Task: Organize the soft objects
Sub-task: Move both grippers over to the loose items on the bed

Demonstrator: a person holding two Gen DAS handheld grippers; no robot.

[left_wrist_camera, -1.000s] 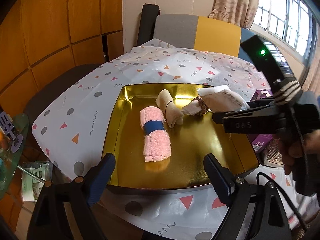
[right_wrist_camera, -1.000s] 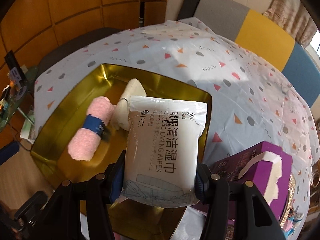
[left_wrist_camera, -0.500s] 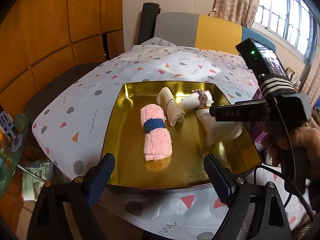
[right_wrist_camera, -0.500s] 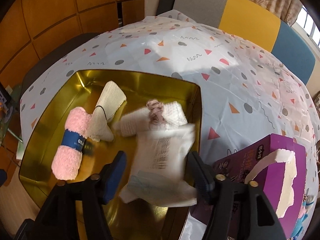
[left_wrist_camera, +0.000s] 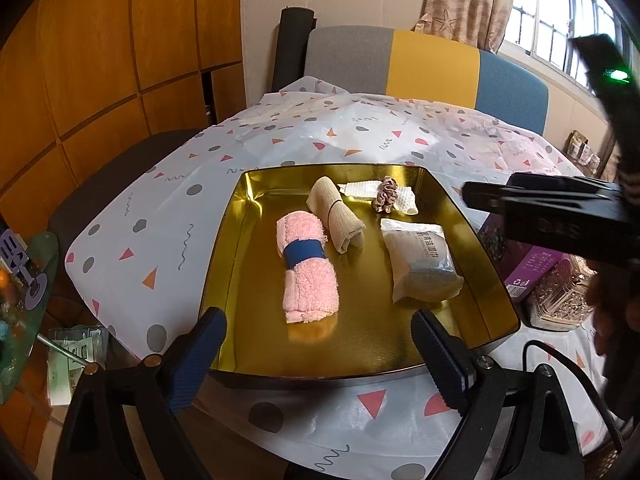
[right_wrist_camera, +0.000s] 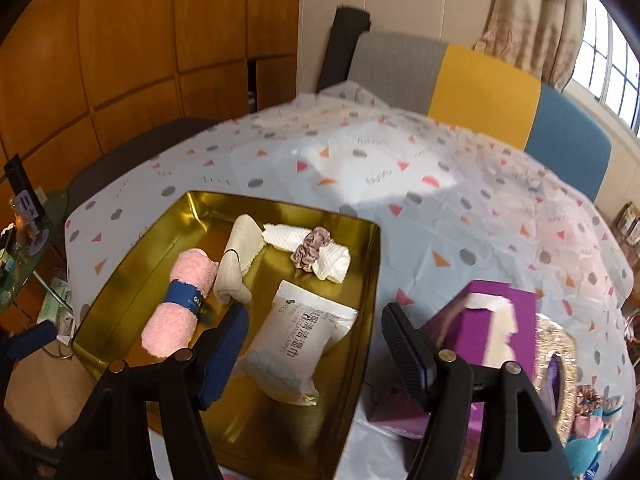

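Observation:
A gold tray (left_wrist_camera: 248,332) on the patterned tablecloth holds several soft items. A pink rolled towel (left_wrist_camera: 306,272) with a blue band lies at its middle, with a beige rolled cloth (left_wrist_camera: 336,220) beside it. At the far edge is a white cloth (left_wrist_camera: 360,189) wrapped in a pink scrunchie (left_wrist_camera: 385,199). A white pack of wet wipes (left_wrist_camera: 422,264) lies flat at the tray's right. My left gripper (left_wrist_camera: 318,332) hangs open and empty over the near rim. My right gripper (right_wrist_camera: 316,320) is open above the wipes pack (right_wrist_camera: 300,348), not touching it.
A purple tissue box (right_wrist_camera: 480,332) stands right of the tray, with a glittery container (right_wrist_camera: 560,360) behind it. A grey, yellow and blue chair (left_wrist_camera: 424,64) backs the table. A small glass side table (left_wrist_camera: 24,288) with clutter sits at the left.
My right gripper opened and let go of the wipes pack, which dropped flat into the tray. The gripper then rose and drew back. The left gripper stayed put.

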